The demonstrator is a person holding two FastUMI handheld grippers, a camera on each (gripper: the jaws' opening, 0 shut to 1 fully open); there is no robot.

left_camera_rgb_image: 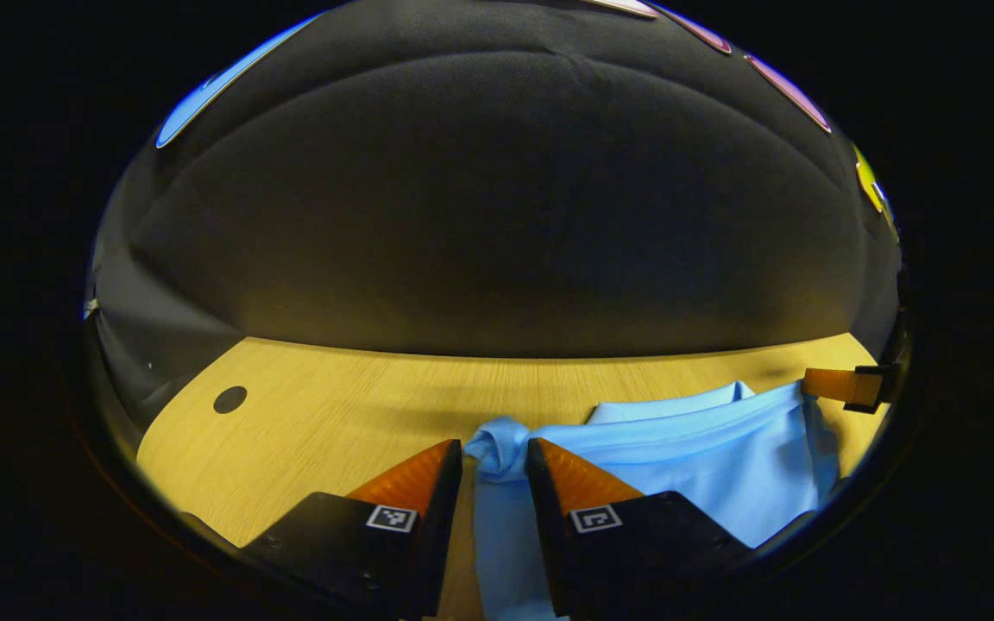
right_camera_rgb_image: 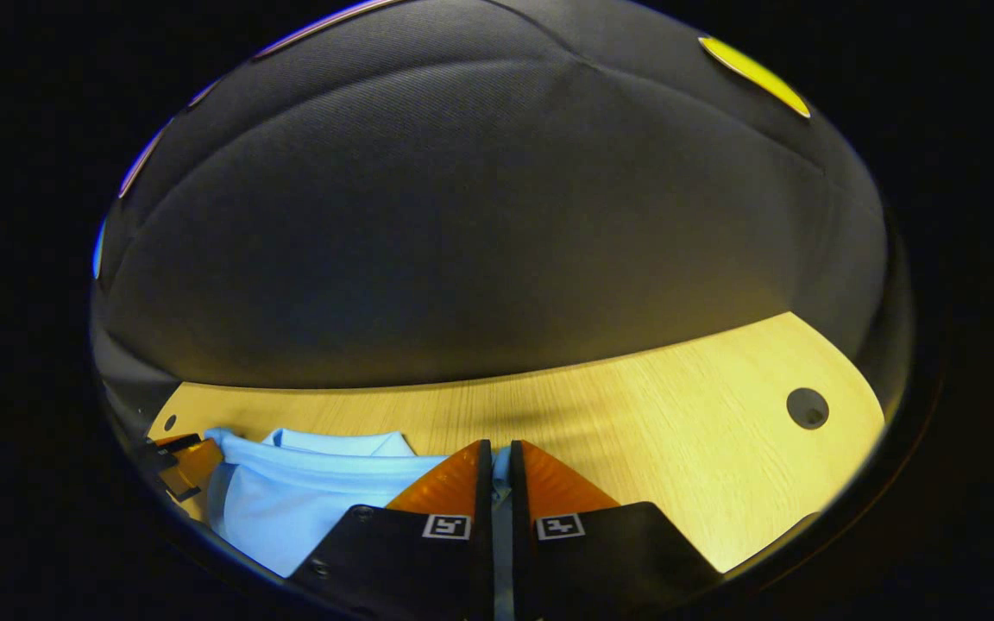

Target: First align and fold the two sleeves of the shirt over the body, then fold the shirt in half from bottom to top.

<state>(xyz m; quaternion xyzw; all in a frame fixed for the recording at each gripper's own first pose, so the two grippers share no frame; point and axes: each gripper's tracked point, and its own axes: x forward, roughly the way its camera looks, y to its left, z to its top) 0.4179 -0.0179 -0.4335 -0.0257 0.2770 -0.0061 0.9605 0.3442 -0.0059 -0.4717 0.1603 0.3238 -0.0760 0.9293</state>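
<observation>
Both grippers pinch soft, bunched shirt.

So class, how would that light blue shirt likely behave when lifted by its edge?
Probably floppy: the shirt bunches between the left hand-held gripper fingers. Likely light, since thin folds lie flat on the table. The right hand-held gripper pinches it nearly closed, suggesting thin cloth.

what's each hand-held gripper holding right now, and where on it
Both hold the light blue shirt. The left hand-held gripper pinches a bunched fold at one edge; the right hand-held gripper is clamped on the cloth at the opposite edge.
</observation>
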